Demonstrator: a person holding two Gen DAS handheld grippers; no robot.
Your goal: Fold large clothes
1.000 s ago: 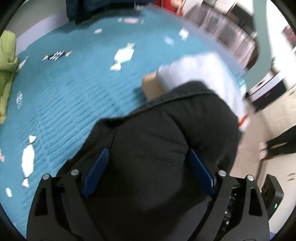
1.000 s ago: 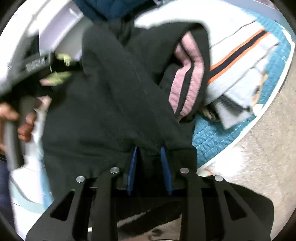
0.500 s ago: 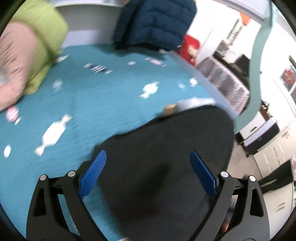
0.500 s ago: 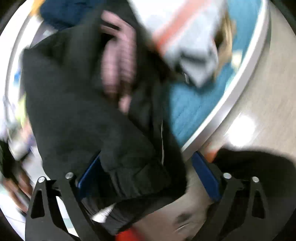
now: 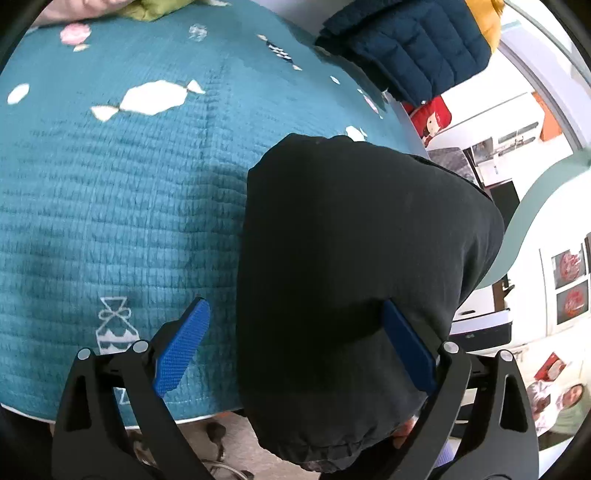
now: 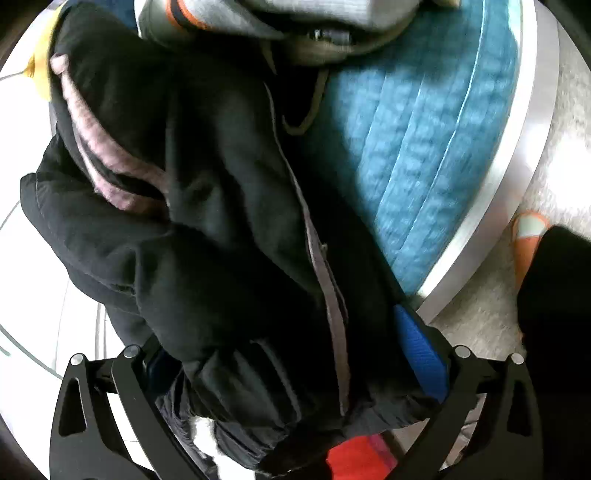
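Observation:
A black garment (image 5: 351, 240) hangs over the near edge of the teal quilted bed (image 5: 129, 203). My left gripper (image 5: 295, 343) stands open around its lower part; the cloth drapes against the right pad and clear of the left one. In the right wrist view the same kind of black jacket (image 6: 221, 221), with a grey zipper strip (image 6: 328, 288) and pink stripes (image 6: 103, 147), lies bunched at the bed's edge. My right gripper (image 6: 291, 358) is open wide, with the jacket's hem loose between its fingers and its left pad mostly hidden.
A navy puffer jacket (image 5: 406, 44) and a green cloth (image 5: 155, 9) lie at the bed's far side. A grey garment with an orange stripe (image 6: 258, 14) sits beyond the black jacket. The pale bed rim (image 6: 509, 166), an orange shoe (image 6: 528, 240) and a person's dark leg (image 6: 554, 332) are at right.
My right gripper's jaws went from nearly shut on the black cloth to wide open and sank toward the bed's edge. My left gripper swung across the quilt and rolled, with the cloth still between its jaws.

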